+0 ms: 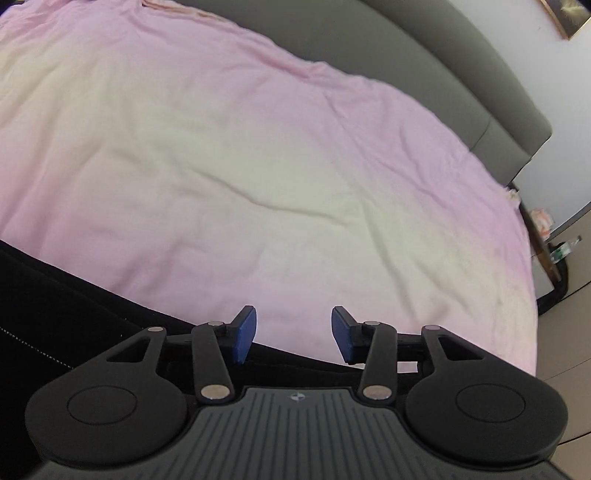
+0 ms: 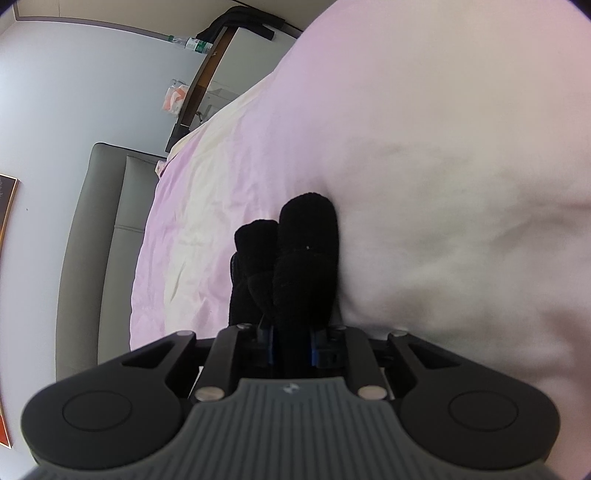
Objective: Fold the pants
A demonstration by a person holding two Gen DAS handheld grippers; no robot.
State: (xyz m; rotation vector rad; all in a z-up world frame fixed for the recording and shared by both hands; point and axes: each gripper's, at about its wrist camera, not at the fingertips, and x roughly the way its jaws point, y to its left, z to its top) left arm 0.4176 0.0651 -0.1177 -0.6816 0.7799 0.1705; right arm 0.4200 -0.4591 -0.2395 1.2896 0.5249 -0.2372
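Observation:
The black pants (image 1: 66,306) lie on the pink bed sheet (image 1: 258,166) along the lower left of the left wrist view. My left gripper (image 1: 293,334) is open and empty, its blue pads just above the pants' edge. In the right wrist view my right gripper (image 2: 291,347) is shut on a bunched fold of the black pants (image 2: 306,254), which sticks out past the pads in two lumps over the sheet (image 2: 443,184).
A grey padded headboard (image 1: 424,74) runs along the far side of the bed. A bedside cabinet (image 2: 229,62) with a bottle and small items stands by the white wall. A framed picture (image 1: 569,14) hangs on the wall.

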